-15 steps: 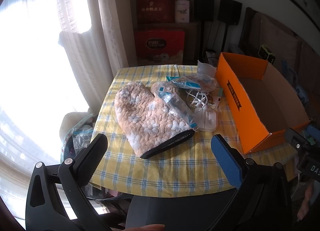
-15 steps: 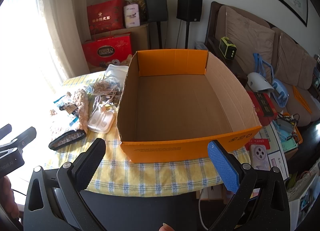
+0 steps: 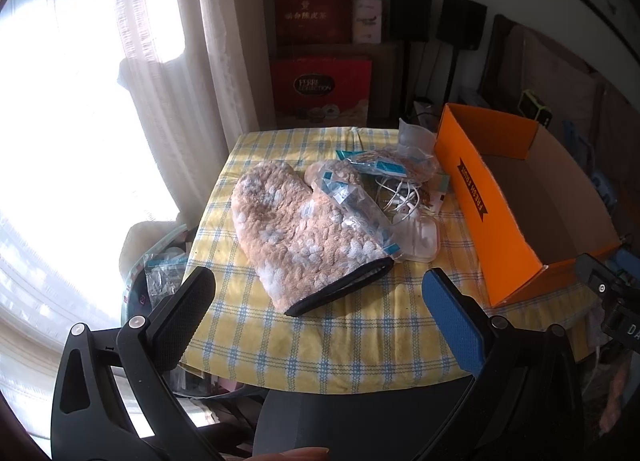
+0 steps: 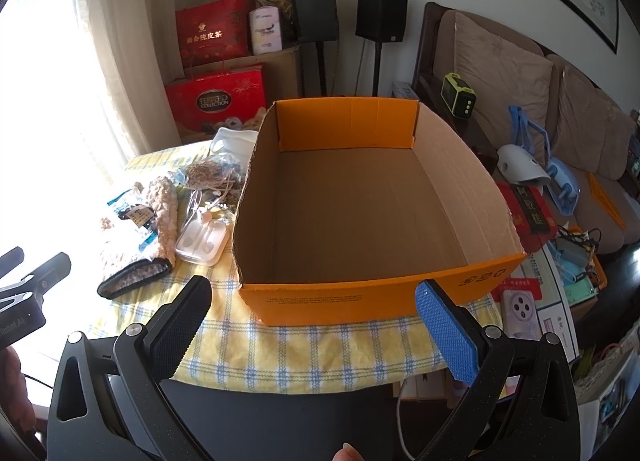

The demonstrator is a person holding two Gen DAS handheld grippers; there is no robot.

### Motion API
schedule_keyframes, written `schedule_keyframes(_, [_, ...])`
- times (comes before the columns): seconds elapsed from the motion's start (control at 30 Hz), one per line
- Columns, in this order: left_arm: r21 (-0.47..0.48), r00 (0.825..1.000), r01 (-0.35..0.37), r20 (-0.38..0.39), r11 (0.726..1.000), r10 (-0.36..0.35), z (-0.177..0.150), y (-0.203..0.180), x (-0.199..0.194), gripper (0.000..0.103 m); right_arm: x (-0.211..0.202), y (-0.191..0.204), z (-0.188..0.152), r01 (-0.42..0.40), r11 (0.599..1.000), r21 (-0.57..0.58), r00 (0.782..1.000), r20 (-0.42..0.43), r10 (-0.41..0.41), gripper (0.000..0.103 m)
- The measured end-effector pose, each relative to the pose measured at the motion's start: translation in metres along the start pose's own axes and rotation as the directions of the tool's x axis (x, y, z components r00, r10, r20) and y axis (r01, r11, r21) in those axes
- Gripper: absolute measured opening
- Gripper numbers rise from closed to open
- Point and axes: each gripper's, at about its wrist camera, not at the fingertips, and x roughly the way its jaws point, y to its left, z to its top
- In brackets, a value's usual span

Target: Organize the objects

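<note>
Left claw (image 3: 318, 303): we hold it spread wide and empty, above the near table edge; against the view half a second back we see almost no shift.
Right claw (image 4: 312, 309): likewise spread and empty, facing the near wall of the box; its view too is nearly unchanged.
Oven mitt (image 3: 298, 235): directly ahead of the left claw, between its fingers' line of sight, cuff end nearest us, lying flat on the checked tablecloth (image 3: 360, 333).
Plastic packets (image 3: 352, 205): beyond the mitt and resting partly on it, ahead and slightly right of the left claw.
White cables (image 3: 400, 197): tangled farther ahead-right, next to a clear plastic case (image 3: 420, 239).
Orange box (image 4: 360, 297): just ahead of the right claw, open-topped; we see nothing inside it.
Change: none of the items has moved; both claws merely hover.
Meaning for the task: we judge sorting has not begun. The mitt looks the likeliest first pick, with the box as destination to the left claw's right.
</note>
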Motion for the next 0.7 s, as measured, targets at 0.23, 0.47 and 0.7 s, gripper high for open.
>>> schedule_keyframes(0.23, [0.007,1.0,0.005,-0.004,1.0,-0.005,0.001,-0.0004,0.0004,0.103,-0.0001,-0.0058,0.0005,-0.029,1.0,0.007,1.0,-0.008,0.029,0.103])
schedule_keyframes(0.47, [0.008,1.0,0.004,-0.005,1.0,-0.004,0.0011,-0.0017,0.0004,0.103,-0.0014,-0.0042,0.0009,-0.012,1.0,-0.004,1.0,-0.001,0.012,0.103])
schedule_keyframes(0.7, [0.007,1.0,0.004,-0.005,1.0,-0.003,0.0012,-0.0017,0.0004,0.103,-0.0009,-0.0033,0.0019,-0.013,1.0,-0.004,1.0,-0.001,0.013,0.103])
